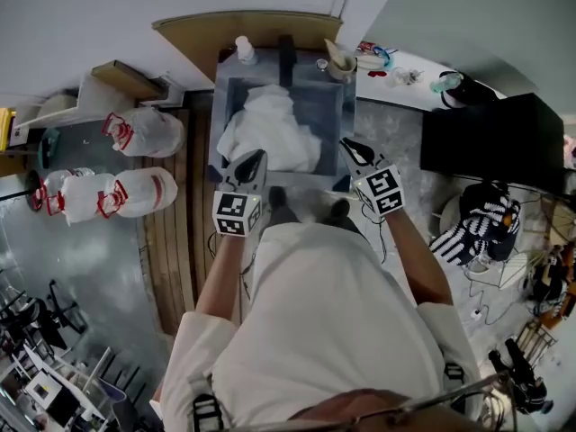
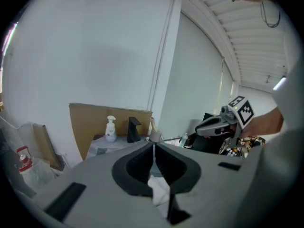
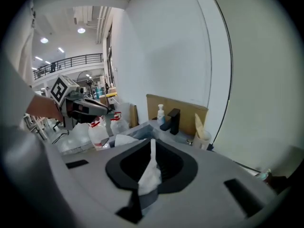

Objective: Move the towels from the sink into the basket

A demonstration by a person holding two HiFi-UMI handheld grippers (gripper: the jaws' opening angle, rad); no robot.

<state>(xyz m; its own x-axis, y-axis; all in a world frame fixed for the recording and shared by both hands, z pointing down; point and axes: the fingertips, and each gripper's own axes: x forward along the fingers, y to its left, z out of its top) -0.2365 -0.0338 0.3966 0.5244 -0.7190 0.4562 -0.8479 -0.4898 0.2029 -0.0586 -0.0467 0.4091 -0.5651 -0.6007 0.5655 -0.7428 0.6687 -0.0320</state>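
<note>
A heap of white towels (image 1: 270,133) lies in the grey sink (image 1: 346,106) in front of the person. Both grippers hover over the sink's near edge and point down at the heap. My left gripper (image 1: 258,157) (image 2: 154,145) has its jaws together with nothing gripped; towel shows beyond them. My right gripper (image 1: 351,148) (image 3: 152,140) has its jaws a narrow slit apart, white towel visible through the slit, nothing pinched. Each gripper view also shows the other gripper off to one side. I cannot pick out a basket.
A soap bottle (image 1: 244,50), a black faucet (image 1: 287,57) and a cup (image 1: 340,63) stand behind the sink. White tied bags (image 1: 144,131) lie on the floor at left. A black box (image 1: 499,142) and a black-and-white striped thing (image 1: 481,228) sit at right.
</note>
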